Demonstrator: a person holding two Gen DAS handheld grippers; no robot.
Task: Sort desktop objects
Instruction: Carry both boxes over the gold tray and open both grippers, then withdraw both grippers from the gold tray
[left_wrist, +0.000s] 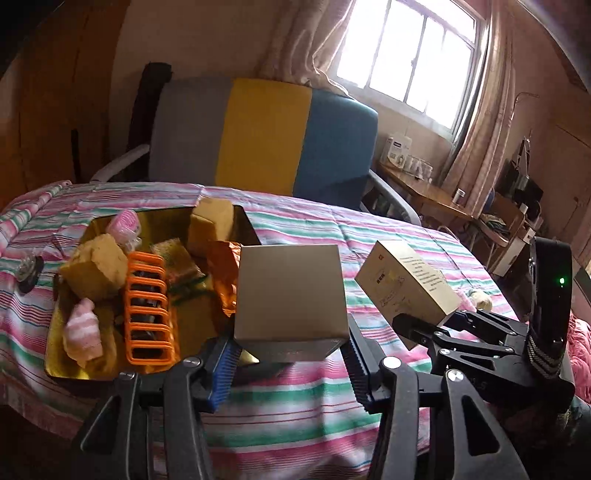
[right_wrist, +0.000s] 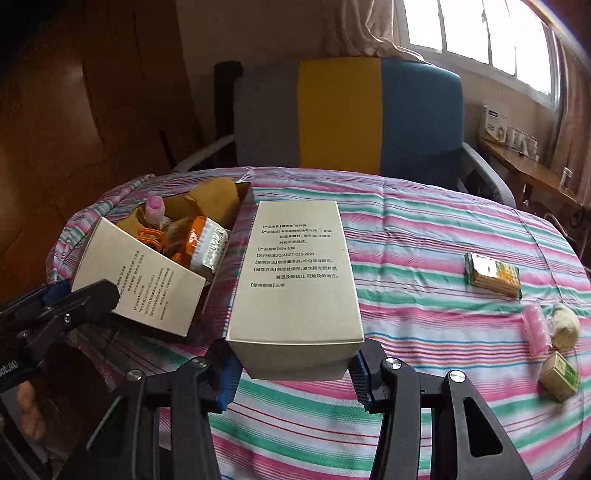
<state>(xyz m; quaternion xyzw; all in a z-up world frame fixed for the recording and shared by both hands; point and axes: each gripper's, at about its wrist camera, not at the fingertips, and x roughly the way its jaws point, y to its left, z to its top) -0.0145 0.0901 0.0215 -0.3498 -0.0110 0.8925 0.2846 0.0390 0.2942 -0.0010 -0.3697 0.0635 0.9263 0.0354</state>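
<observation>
Each gripper, left (left_wrist: 288, 354) and right (right_wrist: 293, 363), clamps a beige carton (left_wrist: 291, 295) (right_wrist: 295, 277) beside the filled gold tray (left_wrist: 110, 369); small packets (right_wrist: 493, 275) lie on the desk (right_wrist: 424, 229), unsorted.

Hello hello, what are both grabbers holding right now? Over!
Left gripper shut on beige box. Right gripper shut on printed box. Both up above striped cloth, beside full gold tray.
</observation>
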